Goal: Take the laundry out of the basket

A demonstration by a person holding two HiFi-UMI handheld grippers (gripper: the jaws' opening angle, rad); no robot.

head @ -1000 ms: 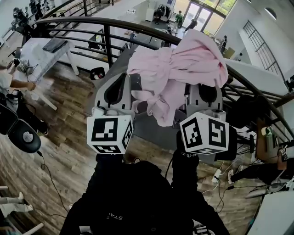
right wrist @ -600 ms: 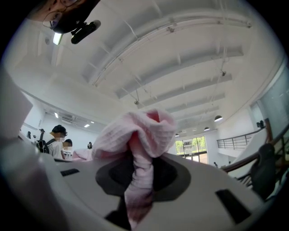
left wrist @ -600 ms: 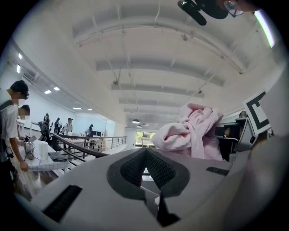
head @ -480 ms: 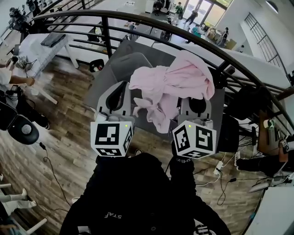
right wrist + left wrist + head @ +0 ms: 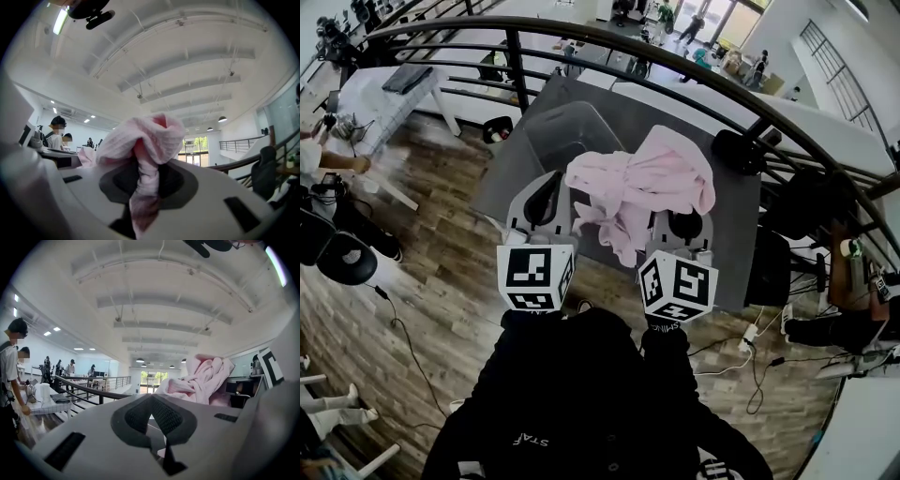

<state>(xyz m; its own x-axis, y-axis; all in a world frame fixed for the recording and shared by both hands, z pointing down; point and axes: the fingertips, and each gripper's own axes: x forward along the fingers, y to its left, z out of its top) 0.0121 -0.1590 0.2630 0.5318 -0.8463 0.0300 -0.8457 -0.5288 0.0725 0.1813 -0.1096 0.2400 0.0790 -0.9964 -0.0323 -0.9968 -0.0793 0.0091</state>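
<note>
A pink garment [image 5: 647,183] hangs bunched over the tips of both grippers, above a dark grey table [image 5: 511,183]. My right gripper [image 5: 682,217] is shut on a twisted fold of this garment [image 5: 140,140], which fills the gap between its pads [image 5: 123,180]. My left gripper [image 5: 548,189] points level beside it, its pads [image 5: 138,416] meeting at the tip with nothing visible between them. From there the garment [image 5: 201,380] shows up and to the right. A translucent grey basket [image 5: 567,131] stands on the table just beyond the left gripper.
A curved black railing [image 5: 581,33] runs behind the table, with a lower floor beyond it. A white table [image 5: 384,98] and a person's hand [image 5: 356,164] are at the left. A black chair [image 5: 342,258] and cables [image 5: 403,347] lie on the wooden floor.
Both grippers have sunk with the pink garment, which now hangs closer to the table top. The right gripper's hold on it is unchanged.
</note>
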